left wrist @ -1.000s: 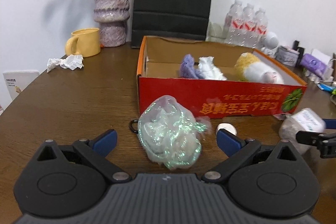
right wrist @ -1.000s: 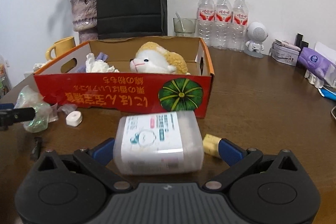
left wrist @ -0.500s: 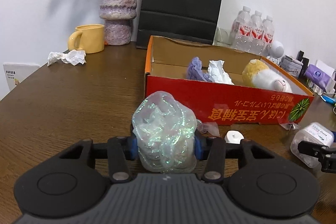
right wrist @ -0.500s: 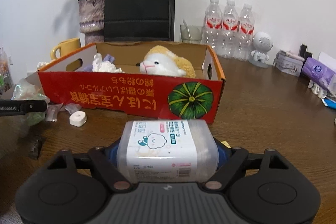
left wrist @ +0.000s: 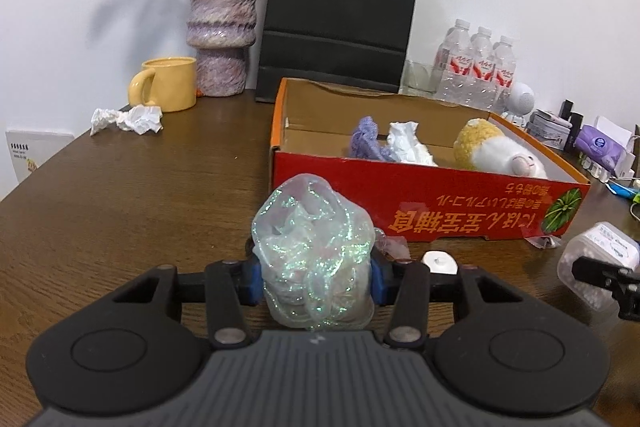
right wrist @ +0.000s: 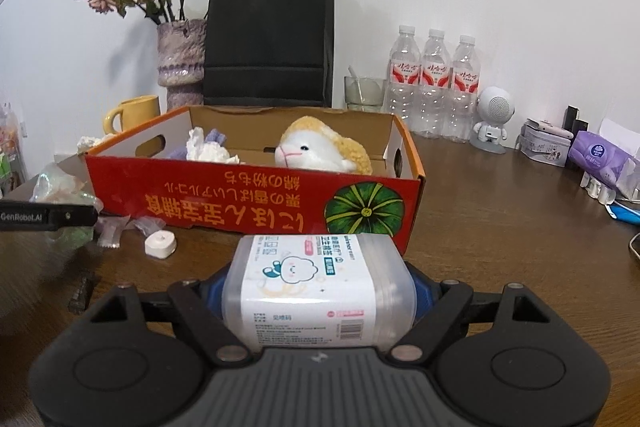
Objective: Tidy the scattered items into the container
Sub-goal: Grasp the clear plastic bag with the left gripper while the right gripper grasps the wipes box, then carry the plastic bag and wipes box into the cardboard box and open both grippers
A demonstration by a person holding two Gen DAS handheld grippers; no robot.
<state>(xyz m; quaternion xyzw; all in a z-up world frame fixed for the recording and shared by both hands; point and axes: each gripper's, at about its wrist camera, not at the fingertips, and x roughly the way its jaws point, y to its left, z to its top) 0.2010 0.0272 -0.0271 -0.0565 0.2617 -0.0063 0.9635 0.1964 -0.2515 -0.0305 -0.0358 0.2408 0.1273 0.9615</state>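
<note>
Now iridescent bundle (left wrist: 316, 259) between jaws

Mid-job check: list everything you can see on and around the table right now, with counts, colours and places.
Cardboard box: 1, red, table centre.
Plush sheep: 1, white and yellow, in box.
Crumpled tissue: 1, white, in box.
Purple fabric: 1, in box.
Iridescent bag: 1, in left gripper.
Swab container: 1, clear, in right gripper.
Small white round item: 1, before box.
Mug: 1, yellow, far left.
Vase: 1, purple, behind mug.
Paper bag: 1, black, behind box.
Water bottles: 3, clear, back right.
Left gripper: closed on bag.
Right gripper: closed on container.
</note>
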